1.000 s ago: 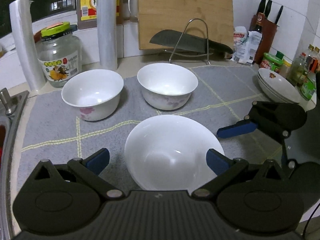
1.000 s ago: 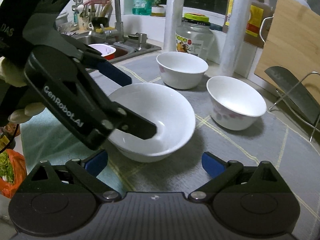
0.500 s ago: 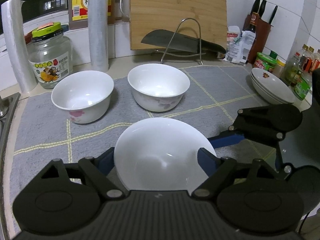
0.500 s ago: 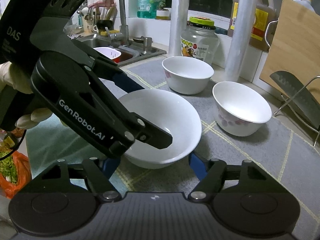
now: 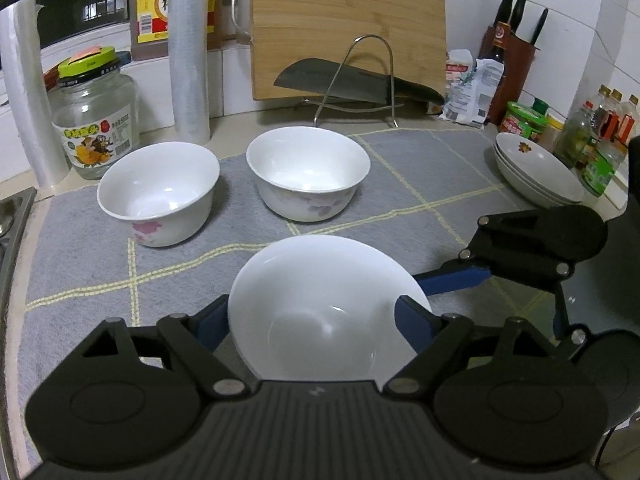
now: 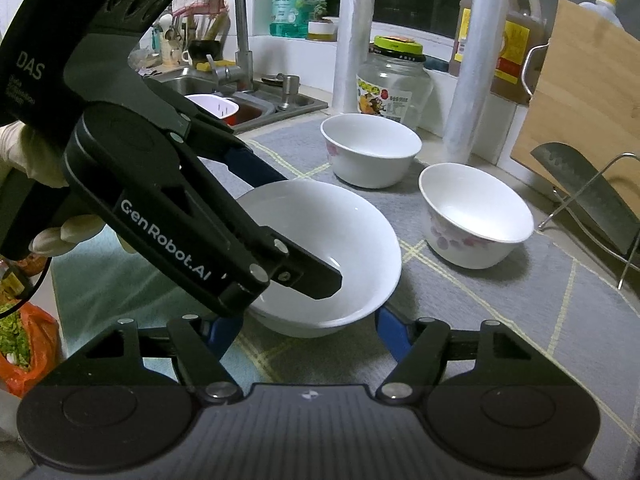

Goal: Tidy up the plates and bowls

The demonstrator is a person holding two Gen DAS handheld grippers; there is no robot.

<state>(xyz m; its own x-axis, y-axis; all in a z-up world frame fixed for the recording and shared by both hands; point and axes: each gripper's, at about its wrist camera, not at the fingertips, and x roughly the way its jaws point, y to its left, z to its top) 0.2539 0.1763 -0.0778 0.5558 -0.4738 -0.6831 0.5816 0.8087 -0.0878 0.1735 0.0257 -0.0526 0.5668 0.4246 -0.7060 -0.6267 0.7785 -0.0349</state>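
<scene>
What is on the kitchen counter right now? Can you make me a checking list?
Surface: grey mat with yellow lines, lying flat.
Job's things: plain bowl nearest; left flowered bowl and right flowered bowl behind it, apart; plate stack at the mat's right edge.
Clutter: jar, cleaver on its rack, cutting board.
Grippers: left gripper shut on the plain bowl; right gripper has just been closing, pads on the same bowl.
Cables: black cable below the gloved hand.
Surroundings: sink.
</scene>
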